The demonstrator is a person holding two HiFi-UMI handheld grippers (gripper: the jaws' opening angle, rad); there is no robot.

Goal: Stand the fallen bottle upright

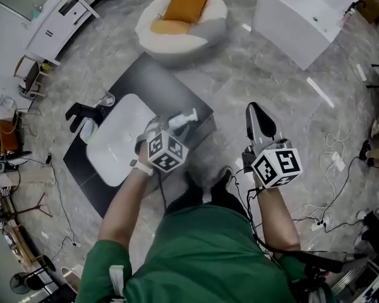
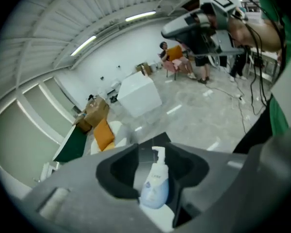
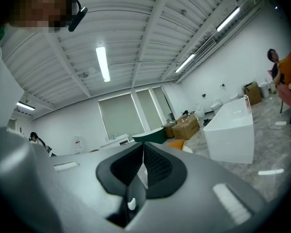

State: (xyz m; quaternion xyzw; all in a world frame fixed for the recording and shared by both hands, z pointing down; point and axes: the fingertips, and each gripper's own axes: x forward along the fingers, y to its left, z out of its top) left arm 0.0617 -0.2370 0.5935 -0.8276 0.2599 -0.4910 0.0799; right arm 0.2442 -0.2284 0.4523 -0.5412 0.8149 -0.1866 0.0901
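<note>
A white pump bottle (image 1: 186,118) (image 2: 154,189) appears to stand upright, pump head on top, on the dark counter (image 1: 158,81) just right of the basin. My left gripper (image 1: 170,125) (image 2: 154,177) points steeply down at the bottle. Its jaws stand wide on either side, with dark gaps between the pads and the bottle. My right gripper (image 1: 258,115) (image 3: 143,165) hangs in the air to the right of the counter, well away from the bottle. It points level into the room with its ribbed pads closed together on nothing.
A white basin (image 1: 117,145) is set in the counter, with a black faucet (image 1: 82,112) at its left end. A round white seat with an orange cushion (image 1: 183,14) and a white tub (image 1: 303,17) stand beyond. Cables (image 1: 331,163) trail on the floor at right.
</note>
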